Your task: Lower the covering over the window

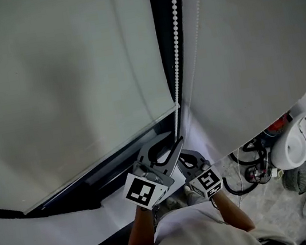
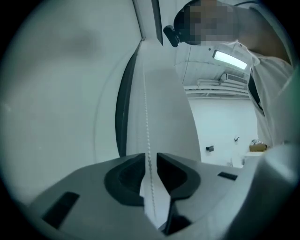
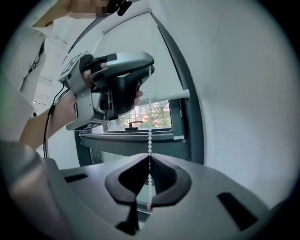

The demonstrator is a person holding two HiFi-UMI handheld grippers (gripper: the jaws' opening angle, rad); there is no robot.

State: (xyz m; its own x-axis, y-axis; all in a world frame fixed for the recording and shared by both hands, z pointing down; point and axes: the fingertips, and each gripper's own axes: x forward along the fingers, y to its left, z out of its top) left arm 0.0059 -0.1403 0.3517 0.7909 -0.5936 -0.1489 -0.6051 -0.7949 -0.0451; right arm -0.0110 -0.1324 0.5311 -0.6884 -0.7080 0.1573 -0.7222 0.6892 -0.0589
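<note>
Nearest, the right claw (image 3: 149, 158) is pressed together on the bead chain (image 1: 177, 62), pinching it just below the left claw (image 2: 150, 158). The left claw sits higher on the same chain, its jaws slightly spread with the beads running through the gap. Beyond them the chain climbs the dark window frame (image 1: 160, 7) between the left blind (image 1: 58, 76) and a right blind (image 1: 245, 45). The left blind hangs most of the way down, its bottom bar (image 1: 98, 160) leaving a strip of window (image 3: 154, 115) uncovered beneath it
</note>
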